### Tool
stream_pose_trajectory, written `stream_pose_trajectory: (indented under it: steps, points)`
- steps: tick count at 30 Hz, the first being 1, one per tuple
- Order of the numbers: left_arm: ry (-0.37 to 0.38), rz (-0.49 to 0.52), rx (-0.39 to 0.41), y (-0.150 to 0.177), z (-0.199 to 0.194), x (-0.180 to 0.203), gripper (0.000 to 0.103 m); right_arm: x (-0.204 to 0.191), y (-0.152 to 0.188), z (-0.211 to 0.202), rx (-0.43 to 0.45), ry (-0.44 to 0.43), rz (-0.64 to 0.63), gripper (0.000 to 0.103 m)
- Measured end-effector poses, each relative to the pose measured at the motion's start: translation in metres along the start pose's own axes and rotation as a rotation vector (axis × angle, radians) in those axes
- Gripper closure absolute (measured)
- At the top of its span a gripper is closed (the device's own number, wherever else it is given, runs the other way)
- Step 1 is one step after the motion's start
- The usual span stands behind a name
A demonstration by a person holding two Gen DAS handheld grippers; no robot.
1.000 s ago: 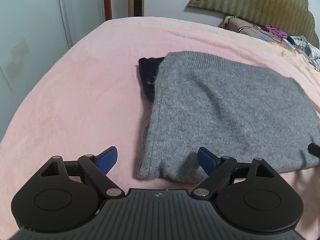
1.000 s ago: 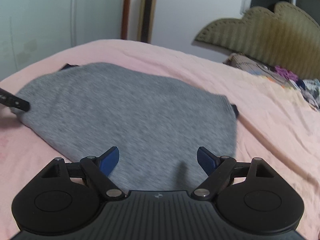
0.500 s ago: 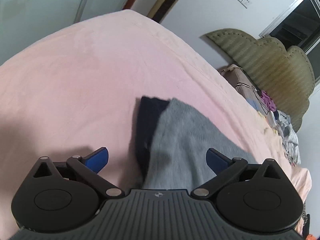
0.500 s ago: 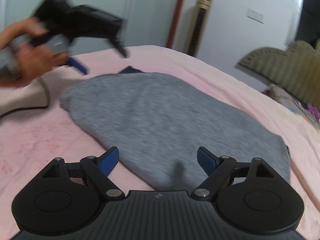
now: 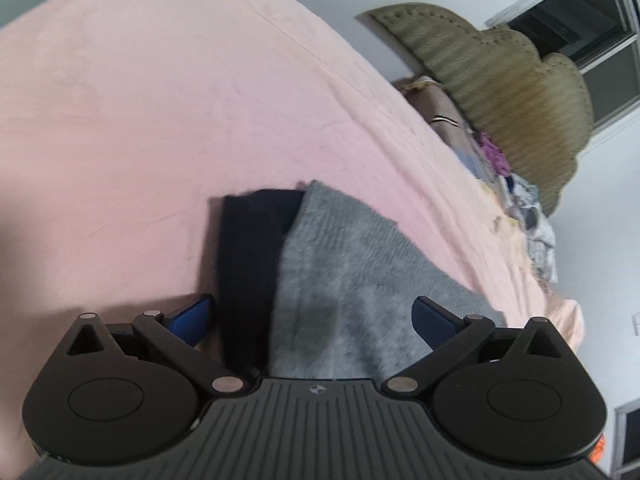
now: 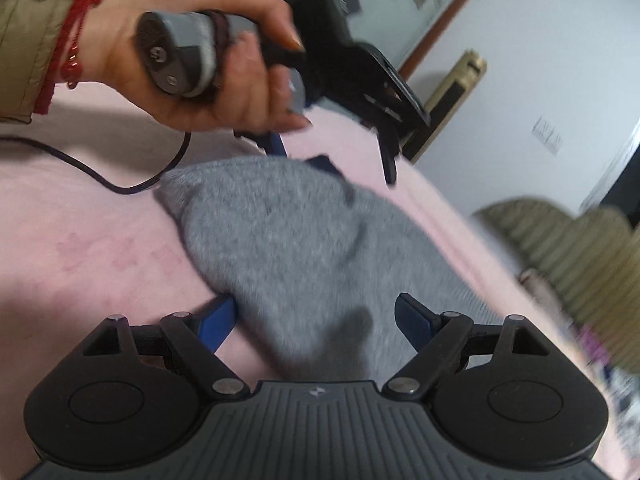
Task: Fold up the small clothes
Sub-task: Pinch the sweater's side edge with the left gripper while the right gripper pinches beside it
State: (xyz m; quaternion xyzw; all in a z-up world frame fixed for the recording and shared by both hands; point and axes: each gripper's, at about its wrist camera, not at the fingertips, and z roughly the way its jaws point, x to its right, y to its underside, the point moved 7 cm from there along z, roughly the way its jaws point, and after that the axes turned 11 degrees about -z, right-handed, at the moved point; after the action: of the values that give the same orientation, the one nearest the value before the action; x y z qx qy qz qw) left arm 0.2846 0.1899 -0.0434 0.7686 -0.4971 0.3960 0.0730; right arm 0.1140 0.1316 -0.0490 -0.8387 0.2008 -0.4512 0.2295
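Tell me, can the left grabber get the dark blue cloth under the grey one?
Probably yes. The left gripper is open, the dark blue cloth sticks out beside the grey sweater right between its fingers, and nothing blocks it.

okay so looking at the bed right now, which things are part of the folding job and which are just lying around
Part of the job:
grey knit garment
dark navy garment under its edge
left gripper, open
right gripper, open

Just lying about:
pile of mixed clothes by the headboard
black cable on the pink bedsheet
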Motion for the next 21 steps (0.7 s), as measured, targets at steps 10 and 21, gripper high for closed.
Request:
stream_pose_trajectory:
  steps: [10,21]
  points:
    - [-0.003,-0.033,-0.002,-0.018,0.025,-0.001,0.072,-0.022,-0.03,0.027,0.059,0.023,-0.094,0.055]
    - [-0.222,0.139,0.141,-0.008,-0.001,0.043,0.087,-0.003,-0.029,0.01,0.135,-0.056,0.051,0.095]
